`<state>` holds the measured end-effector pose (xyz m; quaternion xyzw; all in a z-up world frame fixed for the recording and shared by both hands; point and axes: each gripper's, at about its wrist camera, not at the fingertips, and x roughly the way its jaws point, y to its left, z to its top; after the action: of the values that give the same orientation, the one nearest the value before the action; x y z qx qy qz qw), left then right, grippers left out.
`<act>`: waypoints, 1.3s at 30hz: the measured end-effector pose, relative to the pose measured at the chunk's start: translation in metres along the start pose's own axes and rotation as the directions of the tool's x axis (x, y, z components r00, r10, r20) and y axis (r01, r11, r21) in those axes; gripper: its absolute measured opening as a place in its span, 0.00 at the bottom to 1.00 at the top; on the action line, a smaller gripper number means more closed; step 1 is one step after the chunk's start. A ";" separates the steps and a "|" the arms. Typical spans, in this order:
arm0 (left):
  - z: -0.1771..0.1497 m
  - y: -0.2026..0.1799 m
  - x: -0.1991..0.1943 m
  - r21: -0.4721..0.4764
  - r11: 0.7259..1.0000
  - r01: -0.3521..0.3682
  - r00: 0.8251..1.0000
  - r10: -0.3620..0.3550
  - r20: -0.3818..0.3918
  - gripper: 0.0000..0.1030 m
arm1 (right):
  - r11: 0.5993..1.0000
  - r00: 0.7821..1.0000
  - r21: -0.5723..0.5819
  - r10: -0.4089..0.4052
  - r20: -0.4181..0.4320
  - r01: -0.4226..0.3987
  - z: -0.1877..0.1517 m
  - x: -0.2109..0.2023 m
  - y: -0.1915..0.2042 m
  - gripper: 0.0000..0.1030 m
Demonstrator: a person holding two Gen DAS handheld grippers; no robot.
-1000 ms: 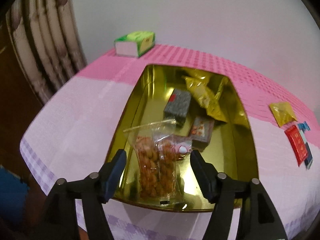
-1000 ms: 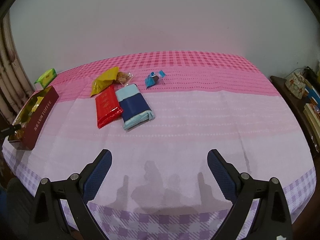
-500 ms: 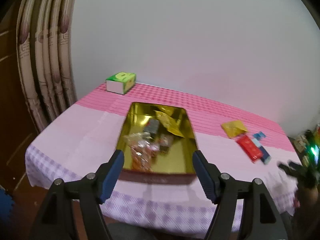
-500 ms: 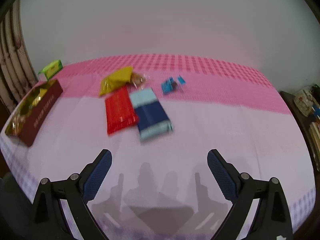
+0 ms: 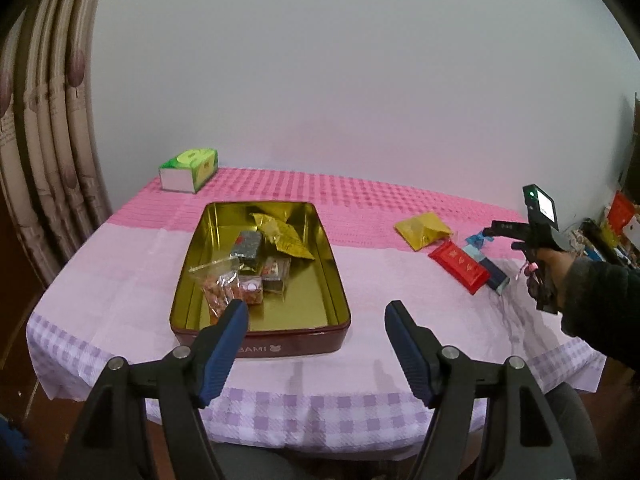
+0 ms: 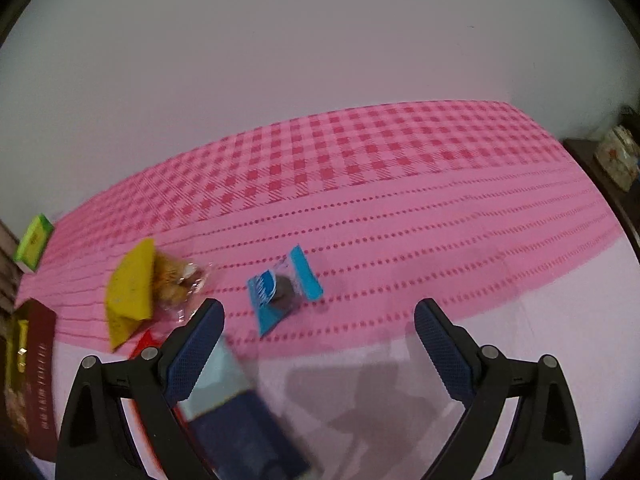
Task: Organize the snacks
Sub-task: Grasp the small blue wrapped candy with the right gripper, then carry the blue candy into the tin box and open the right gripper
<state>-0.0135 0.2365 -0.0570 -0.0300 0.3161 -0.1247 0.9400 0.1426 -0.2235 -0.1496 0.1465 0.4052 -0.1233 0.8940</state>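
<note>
Right wrist: navy packet (image 6: 240, 420) blurred, red packet (image 6: 145, 340) mostly hidden

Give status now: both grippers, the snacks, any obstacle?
Left gripper open, empty. Right gripper open above blue snack packet. Tin partly filled. No obstacle seen.

Tin (image 5: 336, 280): shiny gold metal inside, glossy dark-red outside. Cloth (image 5: 120, 280): matt woven fabric, pink/lilac check. Nut bag (image 5: 218, 288): clear crinkly plastic. Yellow pack (image 6: 130, 292) & red pack (image 5: 460, 266): glossy foil/plastic. Blue wrapper (image 6: 280, 290): shiny film. Pads (image 6: 196, 354): blue, textured rubbery; arms matt black plastic. Tissue box (image 5: 190, 164): card.
</note>
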 end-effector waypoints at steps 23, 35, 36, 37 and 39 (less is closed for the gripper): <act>-0.011 0.009 -0.019 -0.059 0.986 -0.153 0.988 0.154 0.014 0.70 | 0.955 0.992 -0.285 -0.053 0.114 0.084 0.027 -0.034 0.054 0.21; -0.033 0.063 -0.062 -0.309 0.835 -0.455 0.880 0.475 -0.010 0.70 | 0.921 0.961 -0.343 -0.094 0.261 0.184 0.047 -0.133 0.119 0.21; -0.032 0.064 -0.062 -0.313 0.834 -0.454 0.880 0.474 -0.014 0.70 | 0.918 0.957 -0.347 -0.094 0.275 0.190 0.047 -0.142 0.128 0.21; -0.032 0.064 -0.062 -0.313 0.837 -0.449 0.883 0.469 -0.014 0.70 | 0.916 0.955 -0.352 -0.092 0.282 0.192 0.046 -0.150 0.133 0.21; -0.031 0.062 -0.065 -0.304 0.841 -0.447 0.883 0.469 0.000 0.70 | 0.911 0.951 -0.364 -0.086 0.296 0.196 0.045 -0.163 0.146 0.21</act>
<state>-0.0685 0.3139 -0.0522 -0.0984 0.2938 0.1533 0.9383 0.1185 -0.0877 0.0266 -0.0821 0.3039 -0.1244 0.9410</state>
